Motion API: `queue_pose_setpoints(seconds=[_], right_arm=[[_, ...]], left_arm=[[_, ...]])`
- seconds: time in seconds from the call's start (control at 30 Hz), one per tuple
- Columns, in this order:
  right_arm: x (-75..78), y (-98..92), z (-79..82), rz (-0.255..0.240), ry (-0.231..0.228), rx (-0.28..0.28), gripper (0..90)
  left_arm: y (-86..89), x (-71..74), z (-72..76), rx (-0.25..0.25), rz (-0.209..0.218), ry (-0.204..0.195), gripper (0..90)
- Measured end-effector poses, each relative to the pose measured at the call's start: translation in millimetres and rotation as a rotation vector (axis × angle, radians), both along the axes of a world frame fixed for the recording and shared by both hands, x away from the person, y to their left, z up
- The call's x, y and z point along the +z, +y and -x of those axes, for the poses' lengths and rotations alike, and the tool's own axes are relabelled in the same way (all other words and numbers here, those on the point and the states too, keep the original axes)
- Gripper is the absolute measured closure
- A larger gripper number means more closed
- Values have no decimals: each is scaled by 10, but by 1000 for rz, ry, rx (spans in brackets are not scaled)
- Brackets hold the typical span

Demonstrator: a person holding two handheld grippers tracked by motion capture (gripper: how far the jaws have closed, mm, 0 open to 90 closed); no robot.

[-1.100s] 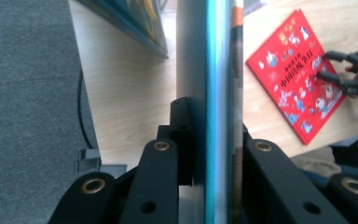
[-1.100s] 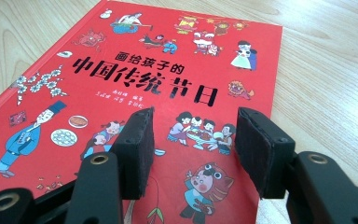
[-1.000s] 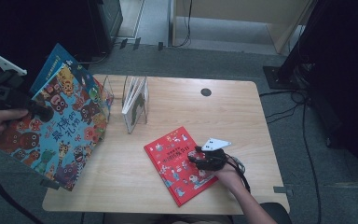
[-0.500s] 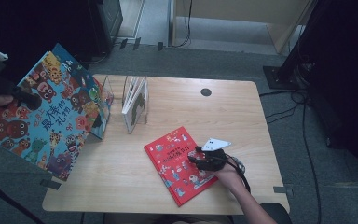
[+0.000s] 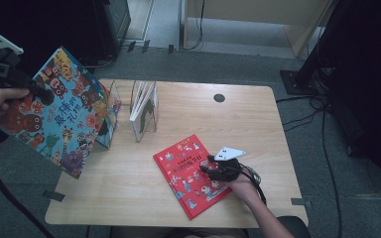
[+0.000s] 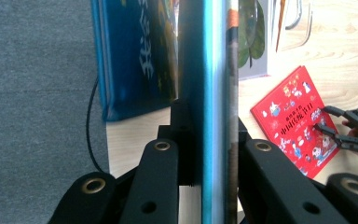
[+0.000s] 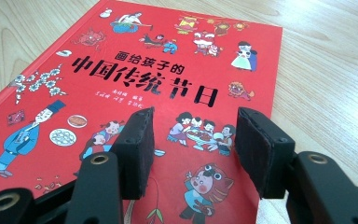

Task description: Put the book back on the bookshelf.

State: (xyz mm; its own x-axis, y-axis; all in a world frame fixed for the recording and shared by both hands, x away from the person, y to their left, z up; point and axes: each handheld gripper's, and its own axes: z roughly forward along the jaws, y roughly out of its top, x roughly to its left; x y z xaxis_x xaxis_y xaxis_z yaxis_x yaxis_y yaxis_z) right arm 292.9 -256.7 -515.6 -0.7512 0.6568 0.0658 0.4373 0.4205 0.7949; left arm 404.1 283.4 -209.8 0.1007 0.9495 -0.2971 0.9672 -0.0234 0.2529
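Left gripper (image 5: 39,92): jaws pinched on the top edge of a large blue picture book (image 5: 54,111); in the left gripper view the book's edge (image 6: 214,112) runs straight up between the two black jaws, which touch it on both sides.
Blue picture book, place: held in the air, tilted, cover toward the camera, over the table's (image 5: 258,124) left edge and partly beyond it; its lower corner hangs near the table's front left.
Right gripper (image 5: 206,167): jaws spread, nothing between them; resting low over the red picture book (image 5: 193,173), pads (image 7: 137,149) on either side of the cover art without a grip on an edge.
Red picture book, place: flat on the table, front centre, turned at an angle, cover up.
Book stand (image 5: 146,111): clear wire rack at the table's left rear, a thin book upright in it; a second blue book (image 5: 110,119) leans just beside the held one.
Progress (judgement): apparently sorting books at the rack. One book is standing, one is in hand and not yet set down, and the red one is not yet picked up.
Remaining (judgement): place the blue book, then lift and place the red one.
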Motion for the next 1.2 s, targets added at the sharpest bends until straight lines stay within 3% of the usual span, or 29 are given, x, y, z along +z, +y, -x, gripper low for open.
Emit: queue_pose_setpoints(seconds=[0.13,0.43,0.63,0.9,1.2], right_arm=[[0,-4,1,1,-1,1,476],[-3,-15,21,12,-13,14,476],[-20,-20,2,-9,-17,14,482],[-17,-24,25,4,-24,12,480],[-27,-85,82,1,-31,-1,480]], left_arm=[[-67,-28,-148,6,-17,13,814],[-170,-137,-363,34,-27,-11,815],[-164,-234,-455,62,-5,-53,814],[-181,-435,-595,67,21,-42,811],[-99,-523,-617,86,47,-74,811]])
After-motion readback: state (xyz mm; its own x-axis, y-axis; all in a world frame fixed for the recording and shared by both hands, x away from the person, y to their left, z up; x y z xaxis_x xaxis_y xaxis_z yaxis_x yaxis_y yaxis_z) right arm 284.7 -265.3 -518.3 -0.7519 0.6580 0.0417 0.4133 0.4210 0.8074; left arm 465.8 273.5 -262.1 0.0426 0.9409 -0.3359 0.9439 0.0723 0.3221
